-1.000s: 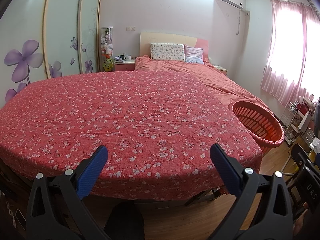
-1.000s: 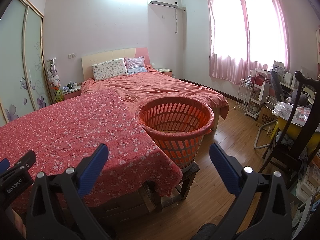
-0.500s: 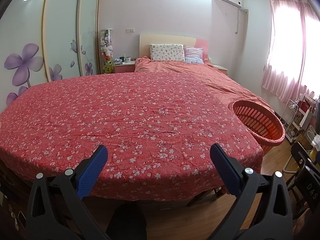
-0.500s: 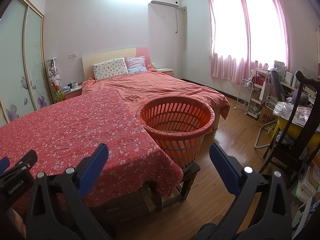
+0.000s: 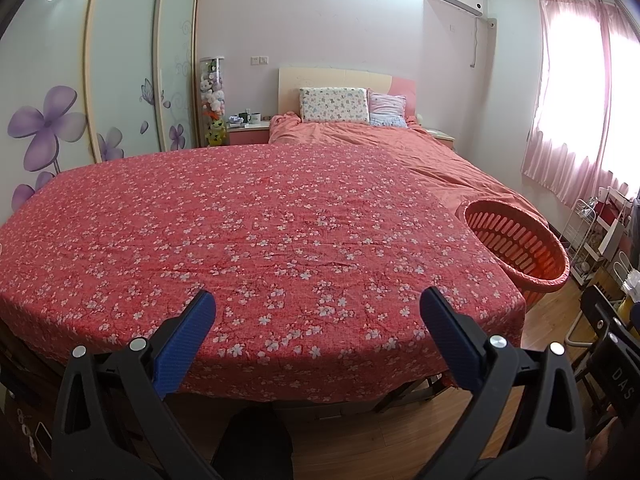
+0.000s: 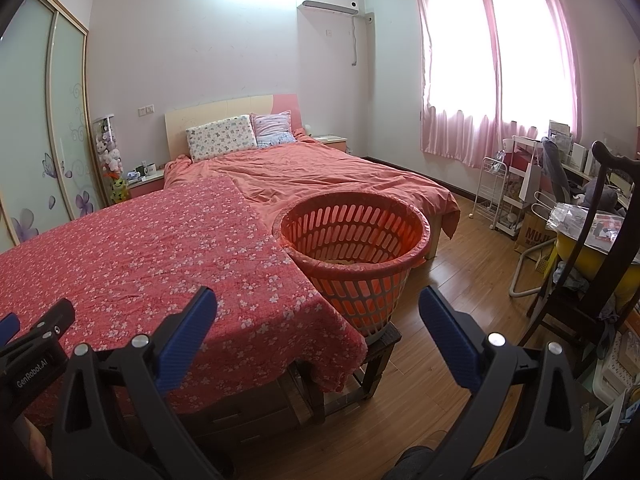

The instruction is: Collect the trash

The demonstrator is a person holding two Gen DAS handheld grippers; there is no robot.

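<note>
Right gripper [image 6: 318,322], jaws wide and empty like your left gripper [image 5: 316,326], sits nearer the orange basket [image 6: 354,258], which stands just ahead of it, beside the floral cloth [image 6: 140,256]; no trash visible.

The cloth [image 5: 256,216] is faced squarely from the left wrist, the basket [image 6: 354,236] from the right — both shared.
</note>
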